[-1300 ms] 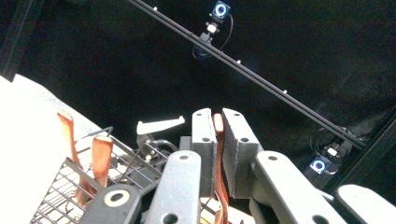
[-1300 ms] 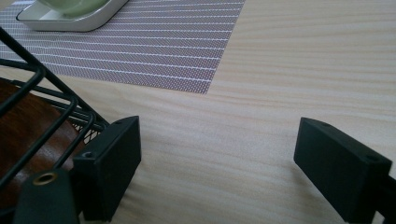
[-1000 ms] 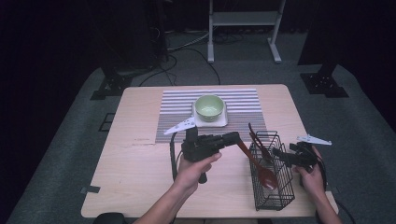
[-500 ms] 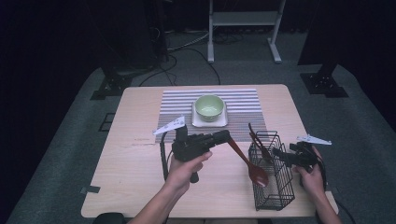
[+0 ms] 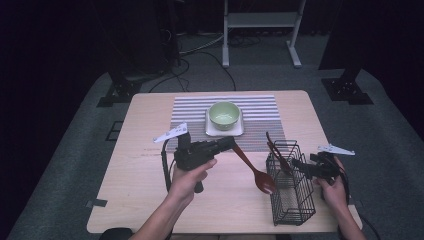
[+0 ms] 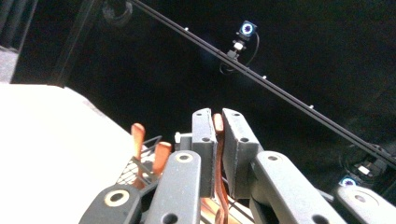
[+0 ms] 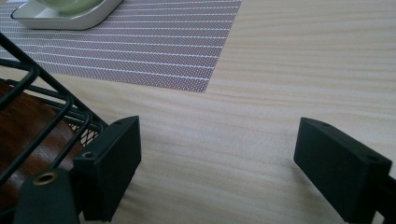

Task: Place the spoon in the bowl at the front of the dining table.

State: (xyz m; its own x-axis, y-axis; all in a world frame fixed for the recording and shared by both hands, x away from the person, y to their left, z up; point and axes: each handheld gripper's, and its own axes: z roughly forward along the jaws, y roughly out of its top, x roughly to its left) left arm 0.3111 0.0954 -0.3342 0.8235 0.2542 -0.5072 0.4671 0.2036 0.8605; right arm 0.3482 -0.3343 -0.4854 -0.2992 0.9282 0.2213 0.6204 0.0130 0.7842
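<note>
My left gripper (image 5: 230, 144) is over the middle of the table, shut on the handle of a brown wooden spoon (image 5: 256, 176). The spoon slants down to the right, its bowl just left of the black wire basket (image 5: 295, 200). In the left gripper view the two pads (image 6: 205, 140) clamp the thin handle (image 6: 217, 149). My right gripper (image 5: 300, 164) is at the basket's right side, pointing left. In the right gripper view it (image 7: 217, 172) stands wide open over bare wood, the basket wire (image 7: 32, 93) by its left pad.
More wooden utensils (image 5: 276, 151) stand in the basket. A green bowl (image 5: 224, 114) sits on a white square plate (image 5: 212, 131) on a striped placemat (image 5: 190, 107) at the back. Bare table (image 5: 135, 200) lies at the front left.
My left gripper has moved left with the spoon, drawing the spoon's bowl away from the basket. The right gripper has stayed put.
</note>
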